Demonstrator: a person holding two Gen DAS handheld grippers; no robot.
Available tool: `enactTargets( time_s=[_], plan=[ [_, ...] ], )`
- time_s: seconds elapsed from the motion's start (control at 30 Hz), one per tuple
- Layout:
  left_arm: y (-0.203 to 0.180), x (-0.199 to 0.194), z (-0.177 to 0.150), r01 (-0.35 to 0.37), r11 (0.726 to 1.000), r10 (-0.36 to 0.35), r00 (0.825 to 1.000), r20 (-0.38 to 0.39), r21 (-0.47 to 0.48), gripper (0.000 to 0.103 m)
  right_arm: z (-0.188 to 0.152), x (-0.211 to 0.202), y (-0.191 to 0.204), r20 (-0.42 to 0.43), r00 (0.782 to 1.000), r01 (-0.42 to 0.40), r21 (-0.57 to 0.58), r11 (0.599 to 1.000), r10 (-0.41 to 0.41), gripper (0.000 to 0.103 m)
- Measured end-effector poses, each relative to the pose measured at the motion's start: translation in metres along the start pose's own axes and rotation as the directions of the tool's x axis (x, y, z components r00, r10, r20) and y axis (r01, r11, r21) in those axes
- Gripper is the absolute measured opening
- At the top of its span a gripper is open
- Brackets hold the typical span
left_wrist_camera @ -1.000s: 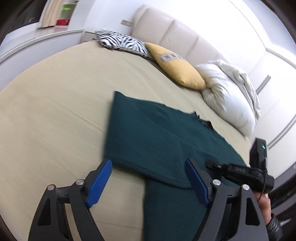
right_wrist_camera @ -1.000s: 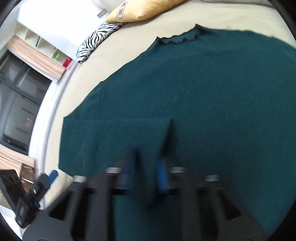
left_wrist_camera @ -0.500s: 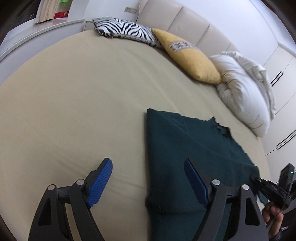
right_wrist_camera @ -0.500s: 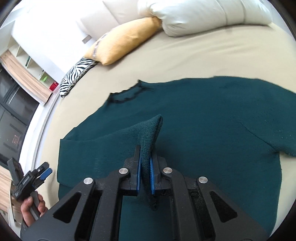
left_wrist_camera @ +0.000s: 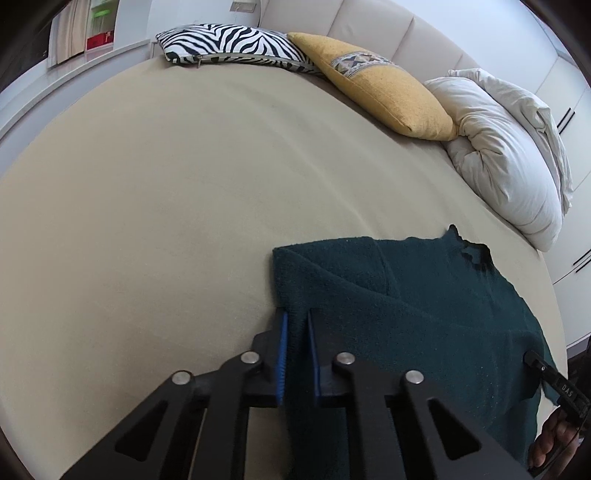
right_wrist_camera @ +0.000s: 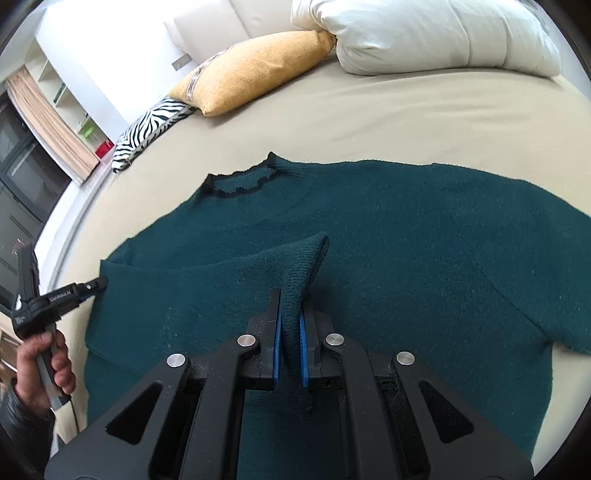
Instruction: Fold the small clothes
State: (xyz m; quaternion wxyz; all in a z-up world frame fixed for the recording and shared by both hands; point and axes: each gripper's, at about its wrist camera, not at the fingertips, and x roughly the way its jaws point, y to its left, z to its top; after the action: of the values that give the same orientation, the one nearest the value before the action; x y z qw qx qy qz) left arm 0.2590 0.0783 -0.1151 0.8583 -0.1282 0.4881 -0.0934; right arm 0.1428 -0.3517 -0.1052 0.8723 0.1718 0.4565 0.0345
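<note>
- A dark green sweater (right_wrist_camera: pixel 406 258) lies spread on a bed (left_wrist_camera: pixel 166 203) covered with a smooth beige sheet; its black-trimmed neckline (right_wrist_camera: pixel 240 186) faces the pillows.
- The left sleeve is folded in over the sweater's body, and the sweater lies toward the near side of the bed, well apart from the pillows.
- The right gripper (right_wrist_camera: pixel 290 354) is clamped on the cuff end of that folded sleeve (right_wrist_camera: pixel 295 273), which rises in a peak between the blue pads (right_wrist_camera: pixel 275 354).
- The left gripper (left_wrist_camera: pixel 297 354) is closed on the left edge of the sweater, at the folded side; green cloth fills the narrow gap between its pads (left_wrist_camera: pixel 282 354).
- In the right wrist view the left gripper (right_wrist_camera: pixel 94 286) shows at the sweater's left edge, held by a bare hand (right_wrist_camera: pixel 44 365) in a dark sleeve.
- At the head of the bed lie three pillows in a row: a zebra-striped cushion (left_wrist_camera: pixel 229 44), a yellow cushion (left_wrist_camera: pixel 376 88) with a patterned band, overlapping the zebra cushion's end, and a bulky white pillow (left_wrist_camera: pixel 506 166) just beside the yellow one.
- Behind them stands a padded cream headboard (left_wrist_camera: pixel 369 26).
- A white ledge (left_wrist_camera: pixel 55 92) runs along the far side of the bed.
- White shelves (right_wrist_camera: pixel 66 88) and a tan curtain (right_wrist_camera: pixel 51 125) stand beyond it, with a small red item (right_wrist_camera: pixel 103 149) on the ledge.
- White wardrobe doors (left_wrist_camera: pixel 569 96) with dark handles stand at the right of the left wrist view.
</note>
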Motion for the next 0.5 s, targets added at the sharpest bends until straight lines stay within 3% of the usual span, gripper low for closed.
enactTargets(
  time_s=[0.37, 0.5],
  plan=[
    [0.001, 0.001, -0.008, -0.031, 0.999, 0.033, 0.996, 0.082, -0.021, 0.008, 0.021, -0.012, 0.004, 0.046, 0.999, 0.011, -0.010, 1.000, -0.010, 0.006],
    [0.001, 0.005, -0.008, -0.033, 0.999, 0.034, 0.996, 0.079, -0.014, 0.008, 0.009, 0.033, -0.027, -0.063, 0.998, 0.033, 0.088, 0.996, -0.027, 0.006]
  ],
)
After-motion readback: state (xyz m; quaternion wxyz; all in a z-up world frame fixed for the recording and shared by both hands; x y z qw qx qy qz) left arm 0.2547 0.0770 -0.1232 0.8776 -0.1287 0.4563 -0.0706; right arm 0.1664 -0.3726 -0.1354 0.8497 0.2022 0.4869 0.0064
